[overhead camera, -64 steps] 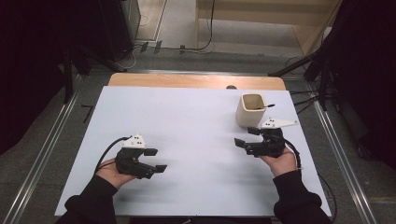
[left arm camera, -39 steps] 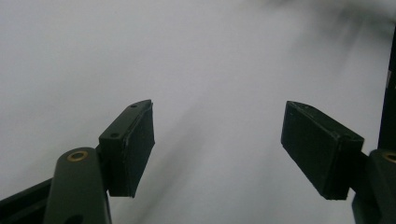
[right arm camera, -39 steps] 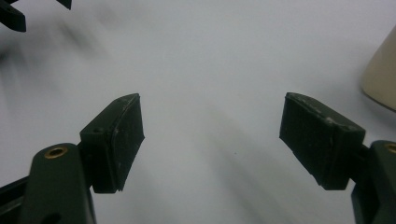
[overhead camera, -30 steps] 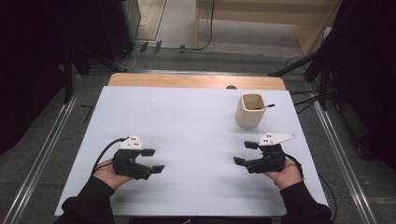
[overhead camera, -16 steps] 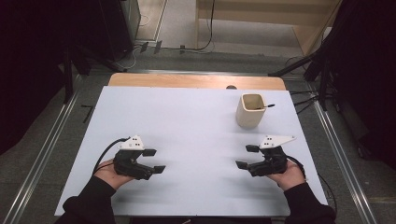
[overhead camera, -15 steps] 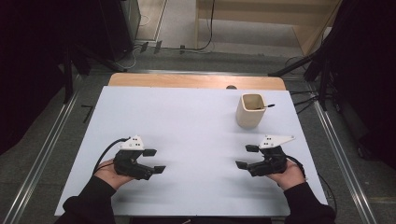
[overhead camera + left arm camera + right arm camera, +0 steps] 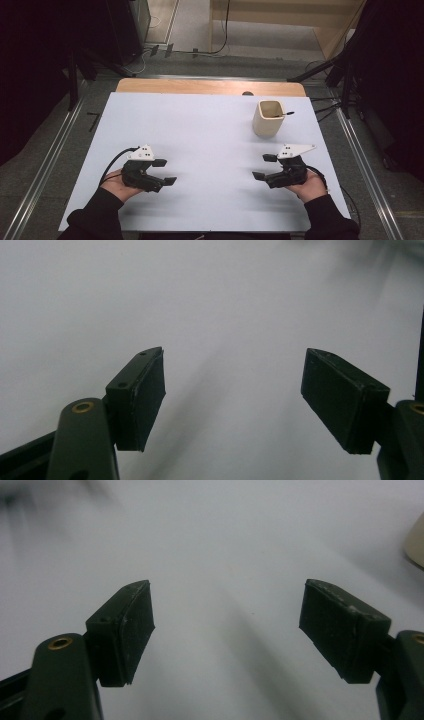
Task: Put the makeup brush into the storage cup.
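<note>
High view: both hands rest low on the white desk, the left gripper and right gripper each with fingers spread wide, holding nothing. The cream cup stands upright near the far right, just beyond the right gripper, untouched.
</note>
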{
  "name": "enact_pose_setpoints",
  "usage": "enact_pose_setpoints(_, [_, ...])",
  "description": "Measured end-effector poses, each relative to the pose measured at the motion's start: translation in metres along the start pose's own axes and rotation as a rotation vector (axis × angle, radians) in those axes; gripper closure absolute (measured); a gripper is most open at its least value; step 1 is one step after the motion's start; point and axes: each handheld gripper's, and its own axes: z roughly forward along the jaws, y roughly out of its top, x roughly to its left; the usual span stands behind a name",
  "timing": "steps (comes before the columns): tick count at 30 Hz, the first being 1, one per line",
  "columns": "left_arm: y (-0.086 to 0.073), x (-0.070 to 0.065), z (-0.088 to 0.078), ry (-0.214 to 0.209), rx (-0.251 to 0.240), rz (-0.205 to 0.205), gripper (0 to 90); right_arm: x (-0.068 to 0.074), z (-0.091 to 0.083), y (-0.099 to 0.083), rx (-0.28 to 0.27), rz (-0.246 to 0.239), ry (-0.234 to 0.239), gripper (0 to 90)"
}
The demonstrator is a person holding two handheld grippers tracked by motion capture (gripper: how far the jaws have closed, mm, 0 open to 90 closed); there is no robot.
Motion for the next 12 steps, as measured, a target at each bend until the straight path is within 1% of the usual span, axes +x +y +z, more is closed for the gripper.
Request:
enact_pose_setpoints(7, [0.0005,0.0,-0.0008,0.003,0.001,0.005,26.0,0.0013,0.0007,0.0003,0.007,-0.015,0.008,23.4])
enact_pose_setpoints(9, [0.0003,0.0,-0.0011,0.003,0.0,0.002,26.0,0.0018,-0.0001,0.0001,0.007,-0.009,0.008,23.3])
enact_pose_setpoints(12, [0.0002,0.0008,-0.0015,0.002,0.0,0.004,26.0,0.0006,-0.001,-0.0006,0.008,-0.014,0.009,22.1])
